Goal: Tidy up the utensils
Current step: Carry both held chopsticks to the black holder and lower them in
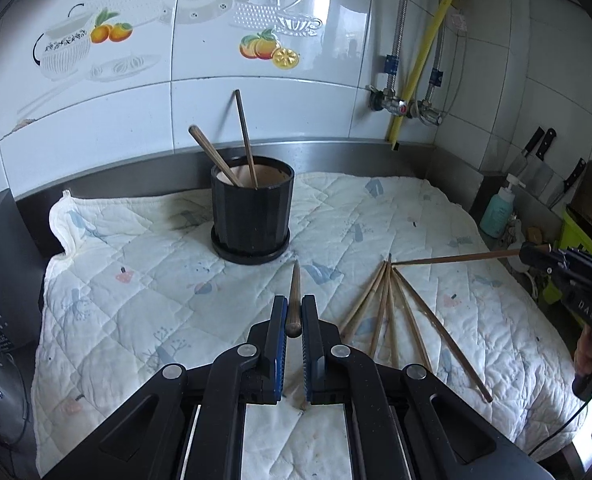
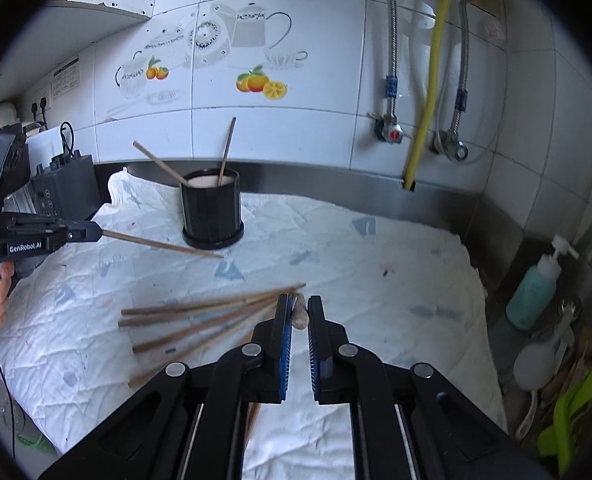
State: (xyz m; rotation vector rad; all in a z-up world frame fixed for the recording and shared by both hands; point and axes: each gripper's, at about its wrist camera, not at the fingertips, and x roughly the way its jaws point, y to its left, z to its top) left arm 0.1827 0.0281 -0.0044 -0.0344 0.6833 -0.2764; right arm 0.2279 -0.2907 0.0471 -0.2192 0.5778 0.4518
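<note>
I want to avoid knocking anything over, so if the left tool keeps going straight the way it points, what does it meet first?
Probably the black holder. The left tool, shut on a chopstick, aims slightly right of it, so it might reach the quilted cloth first; depth is unclear.

"GenRobot.AI" in white on the black side of the left gripper (image 2: 96,233), seen from the right wrist view. "DAS" in pale raised letters on the black body of the right gripper (image 1: 536,255), seen from the left wrist view; the lettering may run on, rest hidden. Printed sheet (image 2: 65,78) on the wall tile above the socket has lines of text, too small to read. Label on the teal pump bottle (image 1: 498,210) and markings on the black appliance (image 2: 62,192) also illegible
</note>
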